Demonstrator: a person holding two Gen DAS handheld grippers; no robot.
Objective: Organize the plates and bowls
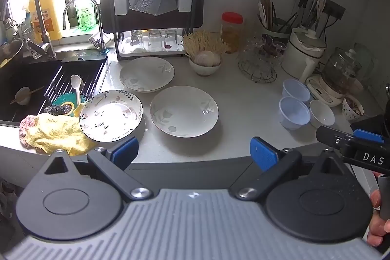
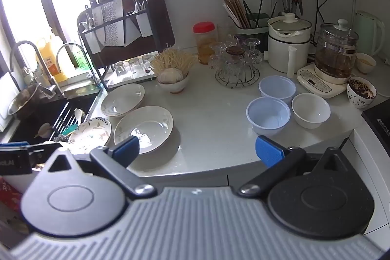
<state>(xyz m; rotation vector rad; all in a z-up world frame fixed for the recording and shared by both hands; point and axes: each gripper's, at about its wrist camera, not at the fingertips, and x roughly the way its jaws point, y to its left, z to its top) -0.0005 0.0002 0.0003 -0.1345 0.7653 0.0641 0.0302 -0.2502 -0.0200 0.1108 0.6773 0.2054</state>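
Note:
Three shallow plates lie on the white counter: a flower-patterned plate (image 1: 111, 115) (image 2: 90, 134) beside the sink, a leaf-patterned plate (image 1: 184, 111) (image 2: 143, 128) in the middle and another leaf-patterned plate (image 1: 146, 74) (image 2: 122, 99) behind them. To the right stand two pale blue plastic bowls (image 1: 294, 112) (image 2: 268, 115) (image 2: 277, 87) and a small white bowl (image 1: 321, 113) (image 2: 310, 109). My left gripper (image 1: 193, 152) hangs open over the counter's front edge, nothing between its blue pads. My right gripper (image 2: 197, 150) is open too, empty, in front of the middle plate and the blue bowls.
A black sink (image 1: 29, 84) with a spoon and scrubbers lies at the left, a yellow cloth (image 1: 56, 133) on its corner. A dish rack (image 1: 151, 16) with upturned glasses stands behind the plates. A bowl of garlic (image 1: 204, 62), jars, a glass stand, cookers and a kettle crowd the back right.

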